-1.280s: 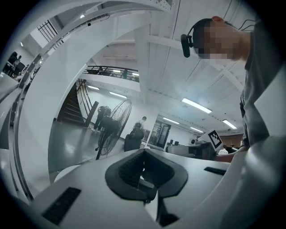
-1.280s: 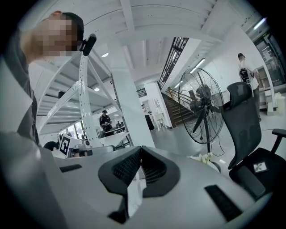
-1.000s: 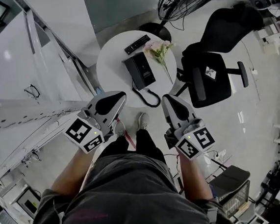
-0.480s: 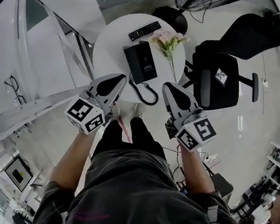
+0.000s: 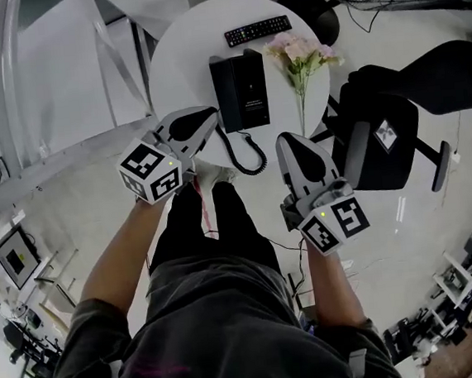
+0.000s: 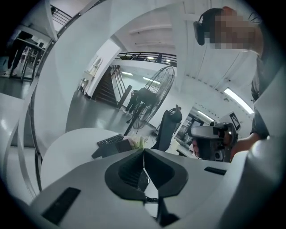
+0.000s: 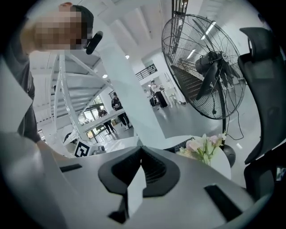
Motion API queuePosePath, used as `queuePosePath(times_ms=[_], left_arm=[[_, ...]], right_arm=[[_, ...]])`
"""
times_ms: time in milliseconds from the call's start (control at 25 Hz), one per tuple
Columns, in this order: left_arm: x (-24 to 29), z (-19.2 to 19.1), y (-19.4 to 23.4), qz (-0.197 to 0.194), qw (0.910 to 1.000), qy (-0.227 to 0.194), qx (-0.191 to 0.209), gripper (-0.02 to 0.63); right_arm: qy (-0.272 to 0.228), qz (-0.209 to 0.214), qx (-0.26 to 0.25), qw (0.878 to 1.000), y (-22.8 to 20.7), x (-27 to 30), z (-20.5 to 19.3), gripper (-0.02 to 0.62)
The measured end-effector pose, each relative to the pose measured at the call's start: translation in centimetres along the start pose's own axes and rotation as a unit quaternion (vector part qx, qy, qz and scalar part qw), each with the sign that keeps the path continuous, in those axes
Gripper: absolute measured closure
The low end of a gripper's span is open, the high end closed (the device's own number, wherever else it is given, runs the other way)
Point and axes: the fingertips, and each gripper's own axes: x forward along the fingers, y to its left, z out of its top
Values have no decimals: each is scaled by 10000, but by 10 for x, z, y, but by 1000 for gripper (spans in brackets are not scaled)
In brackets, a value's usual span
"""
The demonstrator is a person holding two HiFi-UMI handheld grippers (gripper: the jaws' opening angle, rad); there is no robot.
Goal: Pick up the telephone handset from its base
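Note:
A black telephone base [image 5: 249, 91] lies on the round white table [image 5: 179, 73], with the handset [image 5: 224, 94] resting in its left side. Its coiled cord [image 5: 248, 156] hangs over the table's near edge. My left gripper [image 5: 211, 113] is shut and empty, its tip over the table's near edge just left of the handset, apart from it. In the left gripper view the jaws [image 6: 144, 154] meet in a thin line, and the telephone [image 6: 111, 147] shows beyond them. My right gripper [image 5: 285, 139] is shut and empty, off the table below the base. Its jaws [image 7: 142, 150] touch at the tips.
A black remote [image 5: 257, 31] lies at the table's far side and pink flowers [image 5: 299, 51] stand right of the phone. A black office chair [image 5: 389, 140] is close on the right, a floor fan [image 7: 205, 67] behind it. White stair railings [image 5: 27, 88] run on the left.
Both grippers have sunk and moved toward the table; the left tip now overlaps the table's near edge by the handset. The table fills more of the head view. Both stay shut.

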Motion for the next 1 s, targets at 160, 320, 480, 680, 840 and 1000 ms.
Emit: queuePosePath(times_ms=[160,320,480,680,840,1000], left_arm=[[14,-20,20,134,9996,42,-237,586],[22,-35,38,262,9986,38,-458,580],[31,-51,52,284,9971,122,-693,554],[39,-67,65,298,9943,239,-999,497],[46,-80,71,252,9923,355,-1163,472],[53,-85,77,155,9896,345,-1390,468]], right_arm=[[155,62,75,9998,-10,10,-16,577],[275,89,128,9995,-16,15,-30,577],[375,78,202,9991,-25,20,-43,577],[482,77,306,9983,-28,25,-57,577],[547,88,408,9976,-29,28,-66,578],[611,50,444,9971,-34,30,-73,577]])
